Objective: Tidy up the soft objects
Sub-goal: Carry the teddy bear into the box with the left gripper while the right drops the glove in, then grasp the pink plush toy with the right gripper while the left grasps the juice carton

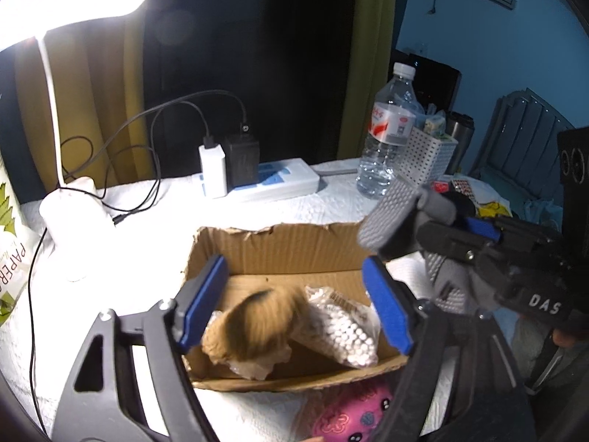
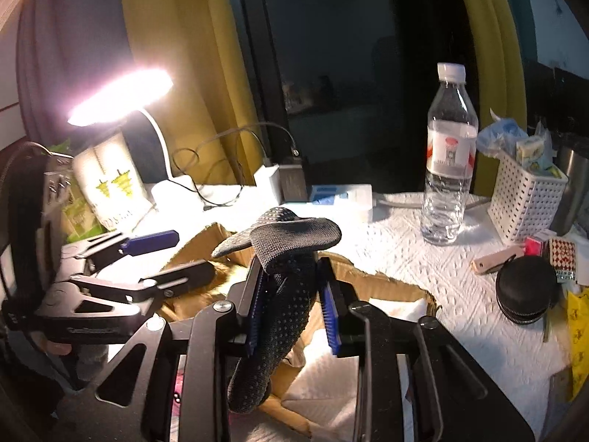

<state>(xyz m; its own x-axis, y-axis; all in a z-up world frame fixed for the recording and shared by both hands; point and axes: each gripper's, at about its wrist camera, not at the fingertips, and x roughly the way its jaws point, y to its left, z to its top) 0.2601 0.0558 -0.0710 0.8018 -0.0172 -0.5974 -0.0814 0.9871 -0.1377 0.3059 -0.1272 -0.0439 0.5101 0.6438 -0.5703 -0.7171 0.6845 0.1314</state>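
Note:
An open cardboard box [image 1: 279, 246] sits on the white-covered table. Inside lie a blurred brown furry toy [image 1: 254, 328] and a clear bag of white beads [image 1: 346, 328]. My left gripper [image 1: 294, 305] is open and empty, its blue pads on either side of the box's contents. It also shows in the right wrist view [image 2: 173, 254]. My right gripper [image 2: 292, 294] is shut on a grey dotted glove [image 2: 287, 258], held above the box's right edge [image 2: 390, 287]. The glove also shows in the left wrist view [image 1: 397, 217]. A pink patterned soft item [image 1: 353, 412] lies in front of the box.
A lit desk lamp [image 1: 70, 202] stands at the left with cables. A power strip with chargers [image 1: 257, 180], a water bottle [image 1: 386, 136] and a white perforated basket [image 1: 427, 154] stand behind the box. A round black case [image 2: 522, 287] and small items lie at the right.

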